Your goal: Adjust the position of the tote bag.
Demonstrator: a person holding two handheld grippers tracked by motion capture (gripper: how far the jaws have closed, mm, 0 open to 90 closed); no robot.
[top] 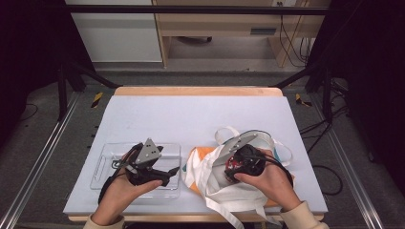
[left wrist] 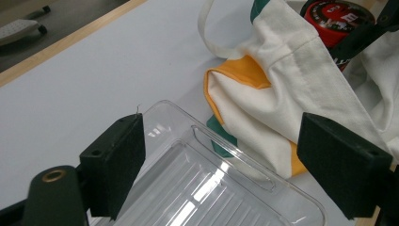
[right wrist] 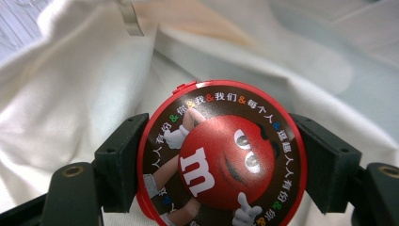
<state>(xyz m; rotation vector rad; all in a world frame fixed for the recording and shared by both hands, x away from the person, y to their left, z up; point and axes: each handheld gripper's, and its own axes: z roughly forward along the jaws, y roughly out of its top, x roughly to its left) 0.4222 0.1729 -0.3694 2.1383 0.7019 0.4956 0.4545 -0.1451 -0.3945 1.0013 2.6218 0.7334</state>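
In the high view, the left gripper (top: 174, 170) hangs over a clear plastic tray (top: 107, 160) on the white bench (top: 191, 119), its jaws spread with nothing between them. The right gripper (top: 232, 164) reaches into the mouth of a cream tote bag (top: 210, 183) with orange and green patches, which lies just right of the tray; a red-lidded candy tub (top: 233, 165) sits at its tip, inside the bag's opening.

In the left gripper view, the wide-apart jaws frame the ribbed tray (left wrist: 226, 188), which holds nothing. The tote bag (left wrist: 291, 80) lies against the tray's far corner. At the top, the tub's red lid (left wrist: 336, 19) shows white lettering too small to read, with the other gripper's black jaw across it.

In the right gripper view, the jaws clamp the round tub (right wrist: 221, 155) on both sides of its red rim. The lid bears a red M&M's character with a white "m" on its chest, ringed by Chinese characters and coloured ampersands on brown. Cream bag cloth (right wrist: 70, 94) surrounds the tub.
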